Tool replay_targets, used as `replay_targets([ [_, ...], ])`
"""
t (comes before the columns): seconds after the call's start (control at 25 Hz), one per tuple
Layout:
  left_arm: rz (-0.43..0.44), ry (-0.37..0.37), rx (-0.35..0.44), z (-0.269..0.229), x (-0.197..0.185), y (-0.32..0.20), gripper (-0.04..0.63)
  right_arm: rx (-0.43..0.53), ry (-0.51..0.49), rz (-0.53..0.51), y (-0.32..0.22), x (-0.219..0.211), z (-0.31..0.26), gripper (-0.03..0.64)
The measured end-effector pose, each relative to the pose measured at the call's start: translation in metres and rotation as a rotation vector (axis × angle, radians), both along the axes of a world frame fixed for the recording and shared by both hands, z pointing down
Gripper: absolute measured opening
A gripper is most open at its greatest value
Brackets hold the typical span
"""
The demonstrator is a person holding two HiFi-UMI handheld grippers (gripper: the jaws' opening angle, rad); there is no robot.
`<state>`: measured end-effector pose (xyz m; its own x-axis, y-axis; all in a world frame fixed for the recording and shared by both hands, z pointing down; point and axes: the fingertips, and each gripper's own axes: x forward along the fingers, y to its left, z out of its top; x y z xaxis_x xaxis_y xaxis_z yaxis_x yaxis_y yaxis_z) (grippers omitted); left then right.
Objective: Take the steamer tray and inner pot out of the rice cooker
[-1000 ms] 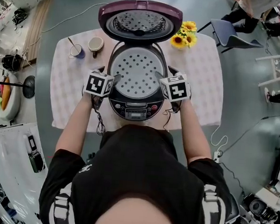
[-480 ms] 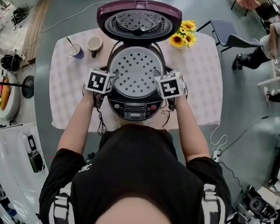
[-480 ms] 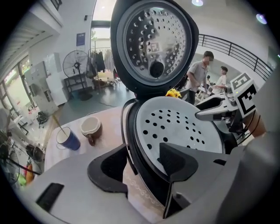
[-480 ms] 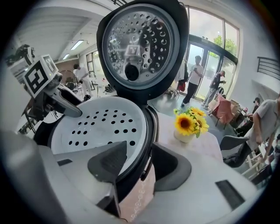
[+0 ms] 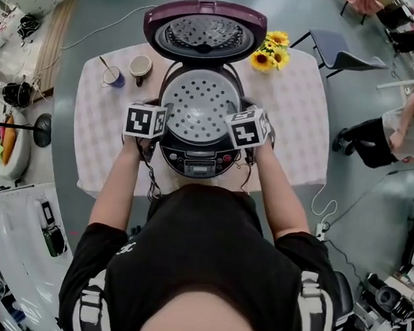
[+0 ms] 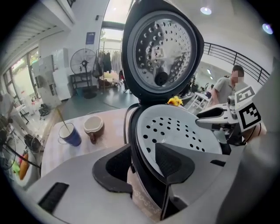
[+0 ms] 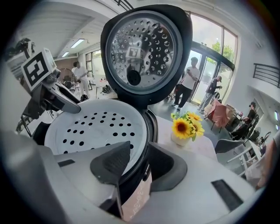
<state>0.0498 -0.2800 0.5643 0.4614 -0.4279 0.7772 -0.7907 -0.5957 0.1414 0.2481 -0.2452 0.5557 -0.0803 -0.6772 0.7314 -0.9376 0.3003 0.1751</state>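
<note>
The rice cooker [image 5: 196, 150] stands open in the middle of the table, its purple lid [image 5: 205, 29] tipped back. A white perforated steamer tray [image 5: 199, 105] lies in its mouth and hides the inner pot below. My left gripper [image 6: 142, 164] straddles the tray's left rim, one pad outside the cooker's black edge and one over the tray [image 6: 175, 127]. My right gripper [image 7: 140, 164] straddles the right rim of the tray [image 7: 96, 127] the same way. Both pairs of jaws are closing, with the rim between them and gaps still showing at the pads.
A blue mug [image 5: 114, 75] with a stick in it and a brown-and-white cup [image 5: 140, 65] stand at the table's back left. A vase of sunflowers [image 5: 271, 50] is at the back right. The checked tablecloth [image 5: 303, 119] is bare on both sides. A chair [image 5: 344, 54] stands beyond.
The right gripper's marker cube has shifted a little inward toward the cooker and rolled slightly. The left one has hardly moved. A person at the right of the room has walked on.
</note>
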Motion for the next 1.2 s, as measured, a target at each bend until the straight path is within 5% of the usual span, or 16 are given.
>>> replay_targets([
  [0.28,0.017,-0.018,0.080,-0.016,0.002,0.006,0.112,0.063,0.009,-0.004,0.001,-0.005,-0.018,0.091],
  [1.2,-0.062,0.078,0.283,-0.076,-0.016,0.010,0.084,0.242,-0.105,0.026,0.004,-0.022,-0.077,0.058],
])
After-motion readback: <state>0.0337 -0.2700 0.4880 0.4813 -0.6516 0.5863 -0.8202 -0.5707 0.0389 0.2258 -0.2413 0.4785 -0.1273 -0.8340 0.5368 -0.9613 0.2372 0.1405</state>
